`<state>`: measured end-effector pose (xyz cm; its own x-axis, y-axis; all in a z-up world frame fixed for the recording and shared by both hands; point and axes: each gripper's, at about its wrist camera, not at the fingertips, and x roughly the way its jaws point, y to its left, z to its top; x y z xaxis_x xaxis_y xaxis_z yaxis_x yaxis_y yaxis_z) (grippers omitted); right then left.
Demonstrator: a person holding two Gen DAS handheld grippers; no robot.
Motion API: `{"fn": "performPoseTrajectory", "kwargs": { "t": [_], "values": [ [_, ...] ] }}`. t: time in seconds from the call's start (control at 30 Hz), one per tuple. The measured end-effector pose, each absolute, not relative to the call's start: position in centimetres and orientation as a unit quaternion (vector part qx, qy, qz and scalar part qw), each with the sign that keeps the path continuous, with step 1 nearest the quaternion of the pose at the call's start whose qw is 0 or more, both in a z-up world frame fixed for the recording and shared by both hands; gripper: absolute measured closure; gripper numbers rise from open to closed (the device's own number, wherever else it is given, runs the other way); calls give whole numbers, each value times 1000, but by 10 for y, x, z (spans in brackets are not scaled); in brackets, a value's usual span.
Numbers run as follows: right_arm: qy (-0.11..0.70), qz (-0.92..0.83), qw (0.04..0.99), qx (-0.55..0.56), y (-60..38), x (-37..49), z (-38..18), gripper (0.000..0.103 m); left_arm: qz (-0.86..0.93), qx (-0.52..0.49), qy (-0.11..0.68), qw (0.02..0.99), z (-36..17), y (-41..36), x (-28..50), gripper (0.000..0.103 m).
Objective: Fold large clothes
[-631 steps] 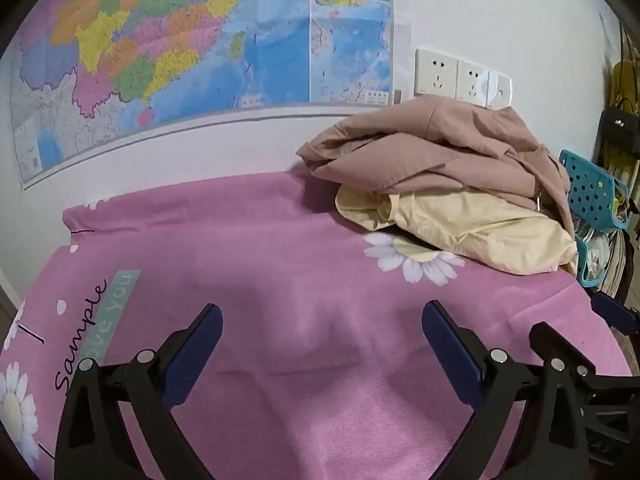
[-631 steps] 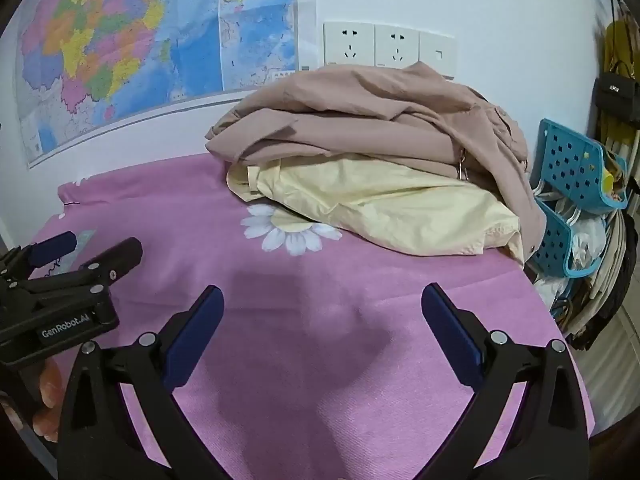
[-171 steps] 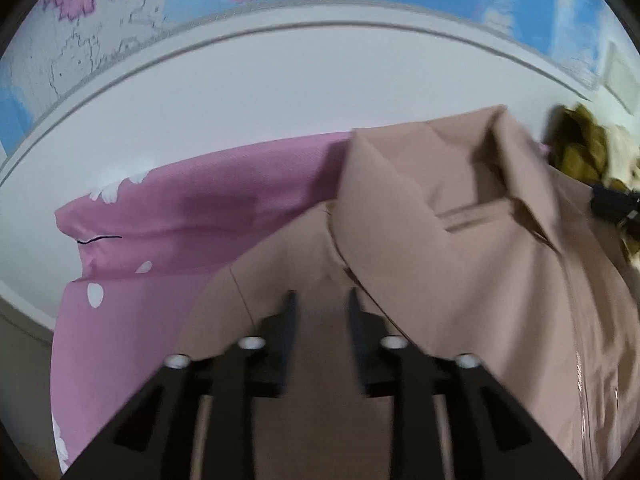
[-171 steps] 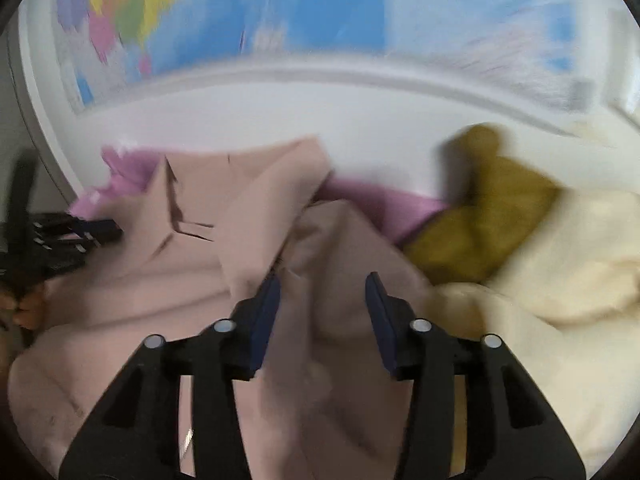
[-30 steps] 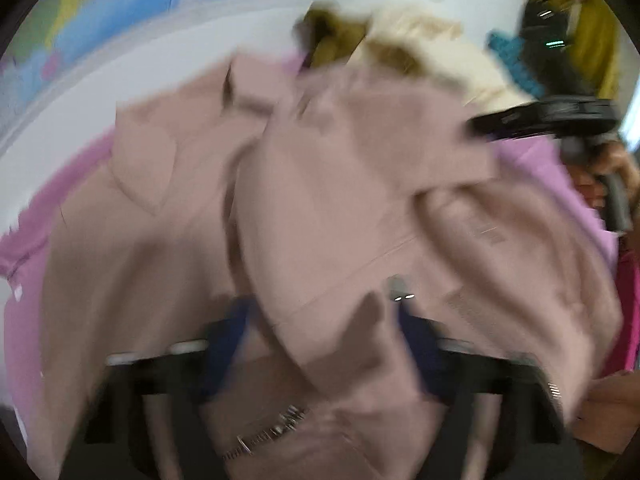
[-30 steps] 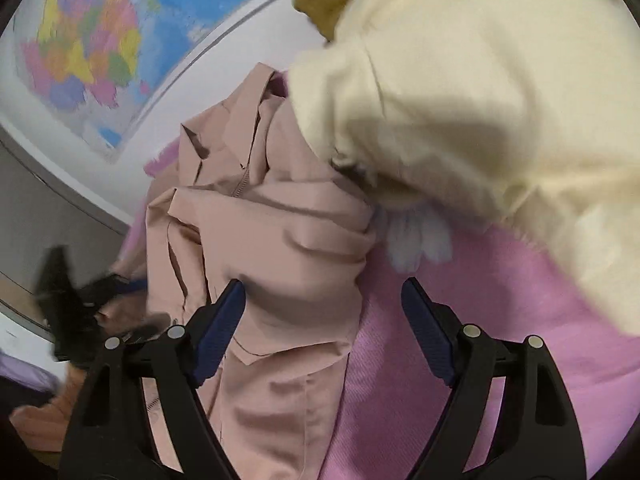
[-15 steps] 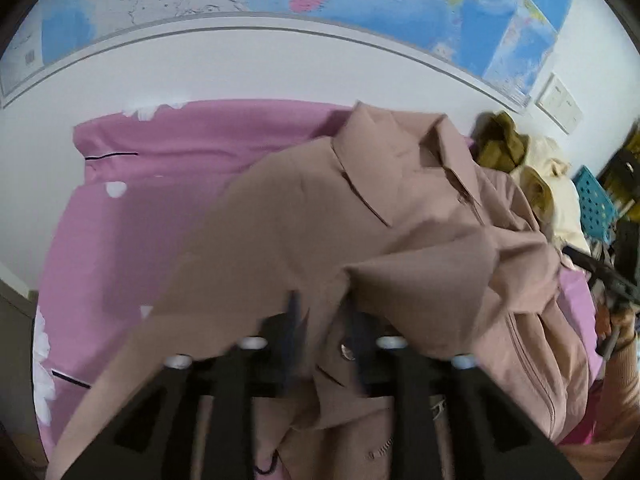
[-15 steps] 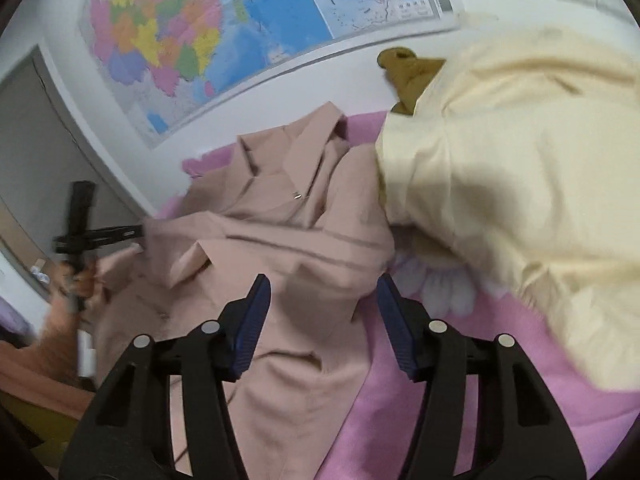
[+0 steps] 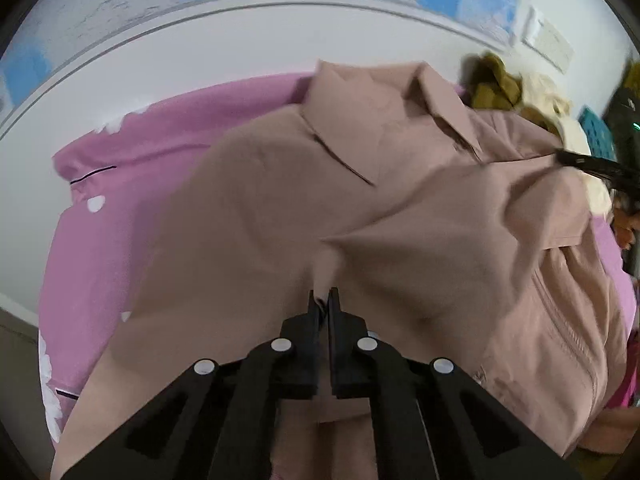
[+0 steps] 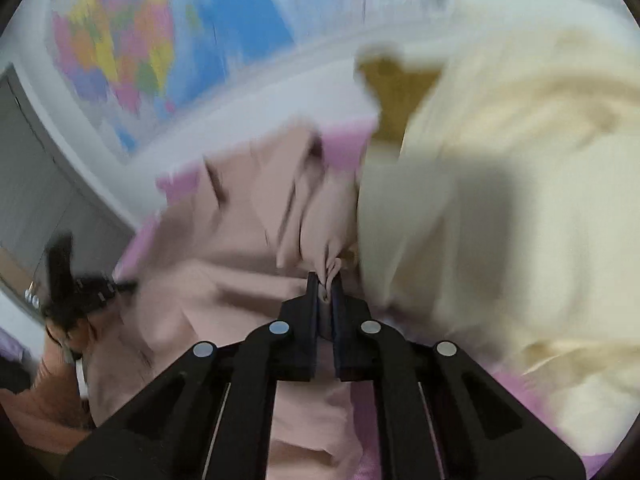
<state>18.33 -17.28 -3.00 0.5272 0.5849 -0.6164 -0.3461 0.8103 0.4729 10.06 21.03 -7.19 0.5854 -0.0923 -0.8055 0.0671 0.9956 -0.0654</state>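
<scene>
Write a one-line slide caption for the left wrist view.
Left gripper shut on the tan jacket, collar toward the wall, spread over the pink sheet.

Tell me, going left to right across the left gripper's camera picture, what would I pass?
Pink bedsheet → dusty-pink jacket, pinched by the left gripper → olive garment → cream garment → blue basket.
</scene>
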Motion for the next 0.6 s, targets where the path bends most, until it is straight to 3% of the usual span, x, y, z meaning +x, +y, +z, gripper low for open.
{"fn": "performPoseTrajectory", "kwargs": {
  "t": [0.13, 0.23, 0.3, 0.33, 0.37, 0.47, 0.5, 0.53, 0.57, 0.6],
  "values": [
    [384, 211, 891, 115, -189, 185, -15, 98, -48, -46, 444, 893, -64, 223, 103, 100],
    [419, 186, 886, 71, -176, 190, -36, 91, -74, -54, 447, 890, -65, 217, 107, 76],
    [422, 183, 885, 73, -177, 190, -43, 85, -93, -36, 439, 893, -62, 204, 102, 53],
    [422, 186, 883, 88, -179, 190, -46, 76, -105, -27, 439, 892, -61, 197, 100, 34],
    [422, 188, 882, 96, -181, 190, -46, 71, -112, -13, 440, 891, -62, 186, 99, 27],
    [406, 174, 893, 84, -182, 177, -40, 56, -120, 13, 462, 878, -73, 170, 105, 27],
    [399, 169, 898, 78, -181, 172, -36, 56, -117, 14, 474, 873, -80, 167, 111, 28],
    [391, 163, 903, 74, -179, 166, -30, 56, -111, 17, 483, 868, -88, 167, 116, 41],
    [377, 155, 910, 71, -180, 158, -24, 56, -101, 22, 487, 867, -95, 165, 123, 64],
    [366, 148, 916, 69, -179, 153, -18, 56, -96, 23, 485, 869, -98, 165, 126, 72]
  ]
}}
